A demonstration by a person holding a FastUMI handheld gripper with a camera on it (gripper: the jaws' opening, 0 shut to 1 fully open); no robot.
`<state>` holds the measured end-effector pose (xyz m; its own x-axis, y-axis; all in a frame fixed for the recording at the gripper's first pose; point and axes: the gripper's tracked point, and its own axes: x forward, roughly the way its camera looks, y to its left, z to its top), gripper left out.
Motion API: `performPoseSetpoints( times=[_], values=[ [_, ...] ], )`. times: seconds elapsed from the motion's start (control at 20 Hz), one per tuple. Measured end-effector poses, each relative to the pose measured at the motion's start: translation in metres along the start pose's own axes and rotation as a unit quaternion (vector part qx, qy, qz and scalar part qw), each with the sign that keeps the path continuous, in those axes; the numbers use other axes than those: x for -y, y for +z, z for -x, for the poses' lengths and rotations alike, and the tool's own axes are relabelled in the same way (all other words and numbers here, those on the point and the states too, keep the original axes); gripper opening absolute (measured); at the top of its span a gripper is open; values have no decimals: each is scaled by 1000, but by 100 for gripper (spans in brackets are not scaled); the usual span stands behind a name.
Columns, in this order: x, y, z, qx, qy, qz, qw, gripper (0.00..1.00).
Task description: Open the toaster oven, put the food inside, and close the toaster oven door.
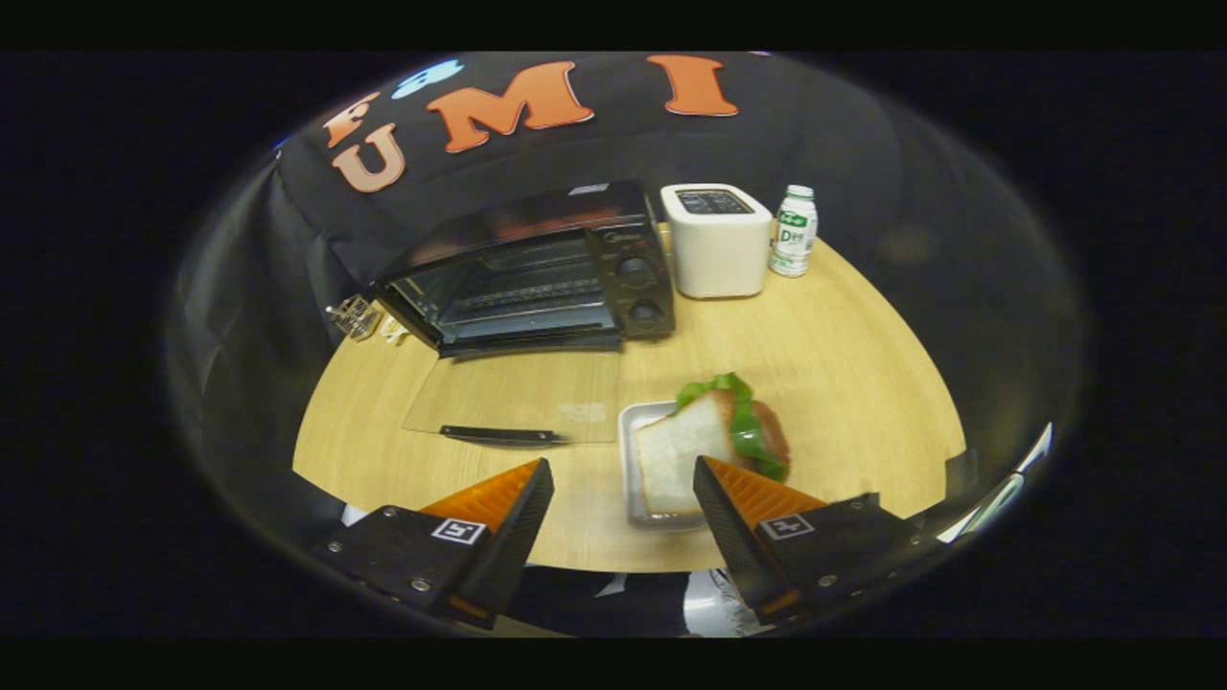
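A black toaster oven [537,268] stands at the far side of the round wooden table [844,364]. Its glass door [518,395] lies flat open toward me, the dark handle at its near edge, and the wire rack shows inside. A sandwich [714,436] of white bread, green lettuce and a red slice rests on a small white tray [635,450], just ahead of my right finger. My gripper [623,479] hovers above the near table edge, open, with nothing between its fingers. The right fingertip overlaps the sandwich's near corner in the view.
A white pop-up toaster [717,240] stands right of the oven, with a small white bottle with a green label [795,232] beside it. A small wire item [353,316] lies left of the oven. Black cloth walls surround the table.
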<state>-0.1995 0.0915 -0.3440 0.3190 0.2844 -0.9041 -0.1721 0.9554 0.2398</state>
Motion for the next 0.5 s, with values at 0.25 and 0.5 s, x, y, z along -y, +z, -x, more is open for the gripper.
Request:
performPoseSetpoints(
  times=[0.25,0.5],
  values=[
    [52,3,-1,-4,-38,4,999,89],
    [55,-8,-28,-42,-3,17,999,87]
  ],
)
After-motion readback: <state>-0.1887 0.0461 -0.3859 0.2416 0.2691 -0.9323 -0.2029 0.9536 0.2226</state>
